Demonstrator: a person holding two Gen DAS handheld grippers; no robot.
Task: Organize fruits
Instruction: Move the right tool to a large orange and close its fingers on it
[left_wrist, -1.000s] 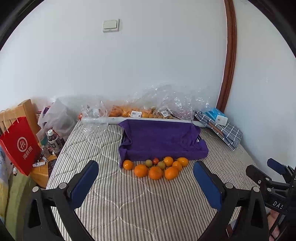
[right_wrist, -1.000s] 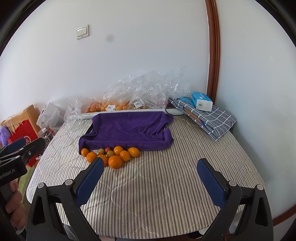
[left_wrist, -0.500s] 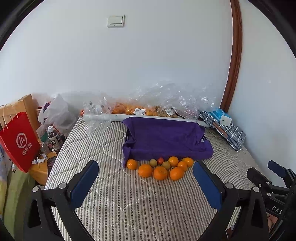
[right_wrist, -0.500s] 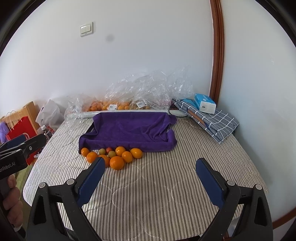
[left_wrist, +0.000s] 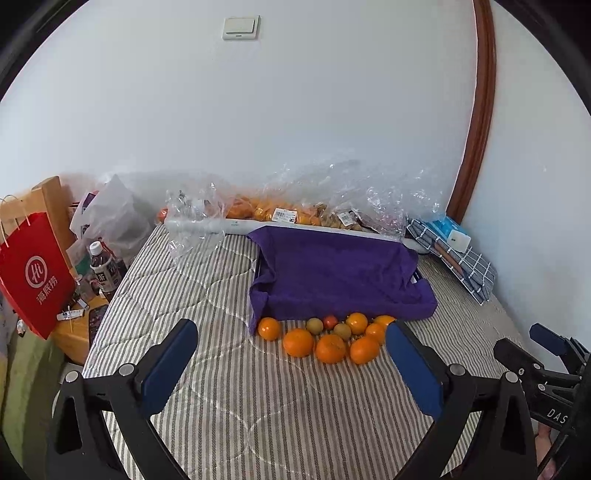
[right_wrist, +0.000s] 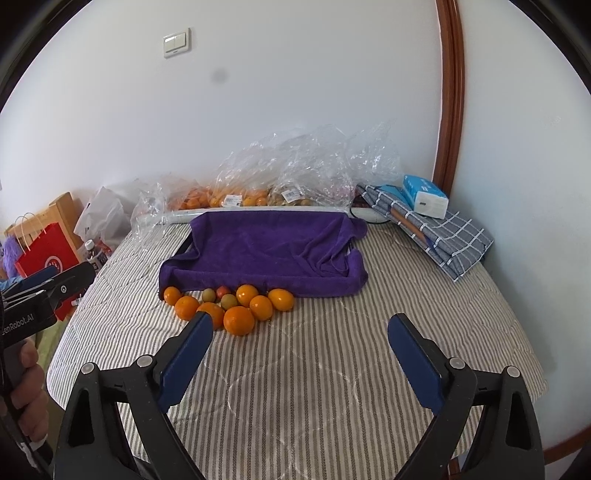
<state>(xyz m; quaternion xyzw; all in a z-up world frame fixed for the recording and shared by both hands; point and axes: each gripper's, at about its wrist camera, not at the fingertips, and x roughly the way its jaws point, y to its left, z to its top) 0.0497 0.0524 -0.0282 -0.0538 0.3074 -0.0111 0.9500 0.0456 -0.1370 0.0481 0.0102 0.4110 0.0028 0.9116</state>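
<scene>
Left wrist view: your left tool (left_wrist: 291, 354) hangs spread and empty above the striped mattress (left_wrist: 229, 406). The loose fruits (left_wrist: 328, 336), mostly oranges with two greenish ones and a small red one, lie at centre frame against the front edge of the purple towel (left_wrist: 340, 273). Only this view shows the bottle (left_wrist: 103, 266) at left, beside the red paper bag (left_wrist: 33, 273).

Right wrist view: your right tool (right_wrist: 299, 350) is spread and empty too, its jaws having just narrowed slightly; the same fruits (right_wrist: 240, 306) sit left of centre. Only here is the tissue pack (right_wrist: 424, 195) plain, atop the checked cloth (right_wrist: 443, 236) at upper right, and your left hand (right_wrist: 26, 391) shows at lower left.
</scene>
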